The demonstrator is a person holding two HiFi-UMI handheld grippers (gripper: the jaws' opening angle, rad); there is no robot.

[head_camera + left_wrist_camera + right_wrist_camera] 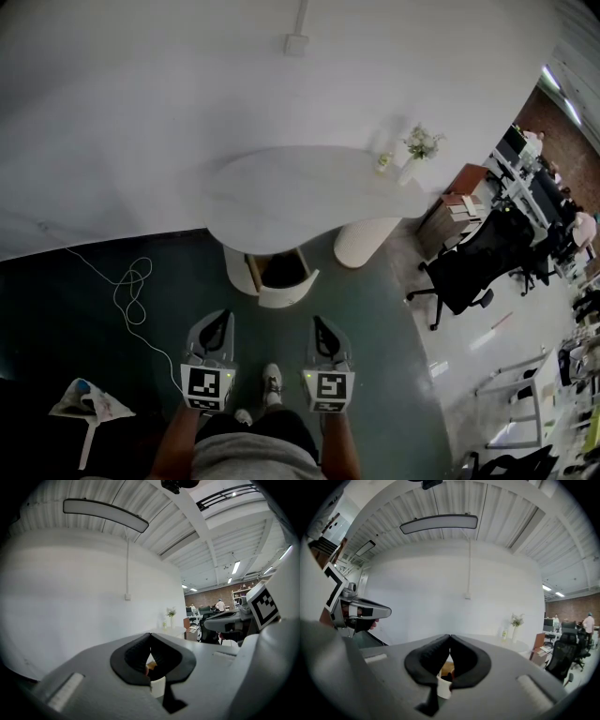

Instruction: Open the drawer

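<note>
A white curved table (300, 192) stands against the wall. Under it a rounded white drawer unit (242, 267) shows a dark opening, and its curved white drawer front (289, 291) stands out toward me. My left gripper (217, 321) and right gripper (322, 326) hover side by side over the dark floor, well short of the drawer and pointing at it. In the left gripper view the left gripper (150, 635) has its jaws touching at the tip, with nothing held. The right gripper (450, 637) looks the same in its own view. Part of the white drawer front (443, 686) shows through the gap behind the jaws.
A white cable (131, 291) loops on the floor at left, and a white bag (89, 403) lies near my left arm. A second table pedestal (366, 239), a flower vase (420, 145) and a black office chair (469, 267) are to the right. My shoe (272, 380) is between the grippers.
</note>
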